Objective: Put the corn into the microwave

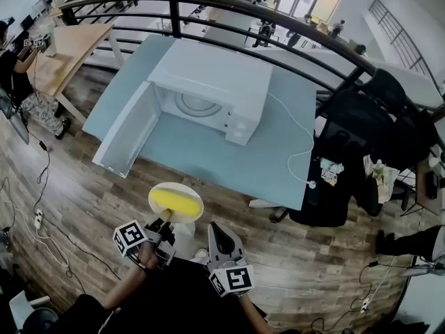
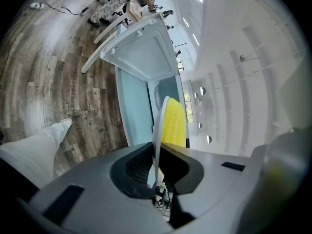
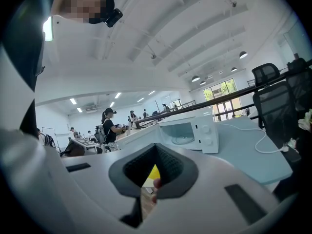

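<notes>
A yellow cob of corn (image 1: 175,202) lies on a small white plate (image 1: 192,191) held above the wooden floor, short of the table. My left gripper (image 1: 166,223) is shut on the plate's near rim. In the left gripper view the plate (image 2: 157,130) stands edge-on between the jaws, with the corn (image 2: 174,123) on its right face. The white microwave (image 1: 208,89) sits on the pale blue table (image 1: 208,155) ahead, its door (image 1: 125,134) swung wide to the left. My right gripper (image 1: 217,231) hovers beside the plate, shut and empty. In the right gripper view the microwave (image 3: 187,130) shows beyond that gripper (image 3: 156,151).
A white cable (image 1: 300,152) trails off the table's right side. A black railing (image 1: 229,9) curves behind the table. A dark chair with bags (image 1: 361,141) stands at the right, a wooden desk (image 1: 66,51) at the far left. Cables (image 1: 42,214) lie on the floor.
</notes>
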